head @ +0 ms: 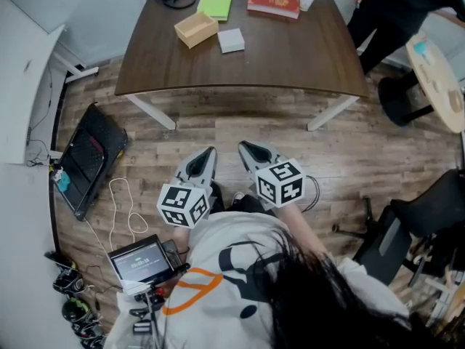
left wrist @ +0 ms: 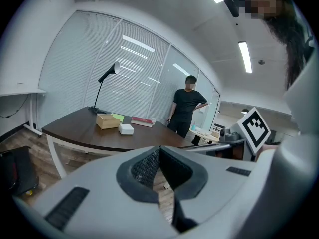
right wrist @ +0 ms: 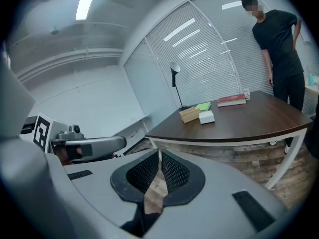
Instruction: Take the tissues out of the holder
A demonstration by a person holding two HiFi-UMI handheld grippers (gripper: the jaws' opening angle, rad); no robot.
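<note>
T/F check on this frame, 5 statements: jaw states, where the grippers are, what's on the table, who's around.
1. The right gripper has its jaws together with nothing between them. True.
2. The white pack lies beside the wooden box on the table. True.
3. The left gripper holds the white pack. False: its jaws are shut on nothing.
4. Both grippers are over the table. False: they are over the floor, short of it.
5. Nobody else is in the room. False: a person in black stands by the table's far right corner.
</note>
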